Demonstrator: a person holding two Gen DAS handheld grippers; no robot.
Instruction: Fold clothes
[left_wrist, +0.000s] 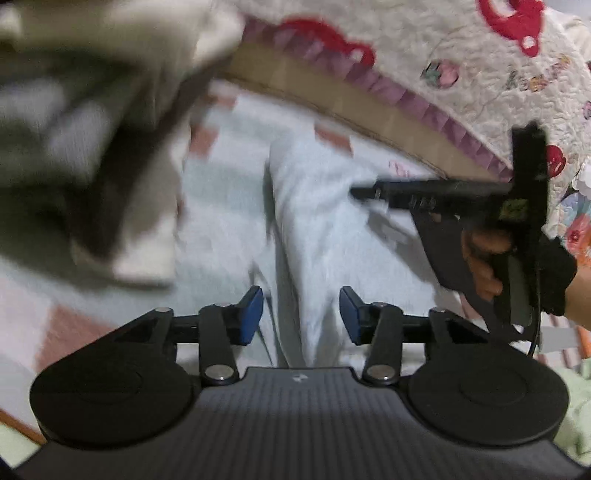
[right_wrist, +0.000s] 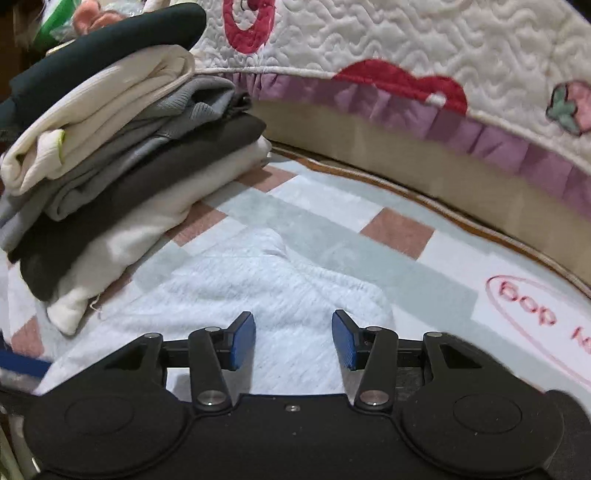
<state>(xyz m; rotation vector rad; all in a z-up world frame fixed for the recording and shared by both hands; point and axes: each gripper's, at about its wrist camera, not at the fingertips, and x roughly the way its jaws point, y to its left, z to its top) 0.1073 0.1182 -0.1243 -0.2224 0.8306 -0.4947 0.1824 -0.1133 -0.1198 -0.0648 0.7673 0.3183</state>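
Garment (pale grey, partly folded) lies flat on checked mat, beside folded stack. Left hand-held gripper and right hand-held gripper: jaws apart, holding nothing. Recommend gripping opp. corners evenly, w/ no slack, before folding.

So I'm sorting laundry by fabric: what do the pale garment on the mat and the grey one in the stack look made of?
Pale garment: soft fleecy cotton-like knit, matte, fuzzy nap. Grey one: ribbed knit, visible ridges. Both guesses.

Home bedroom, quilted bedspread (red appliqué, purple frill), stacked folded clothes, checked mat
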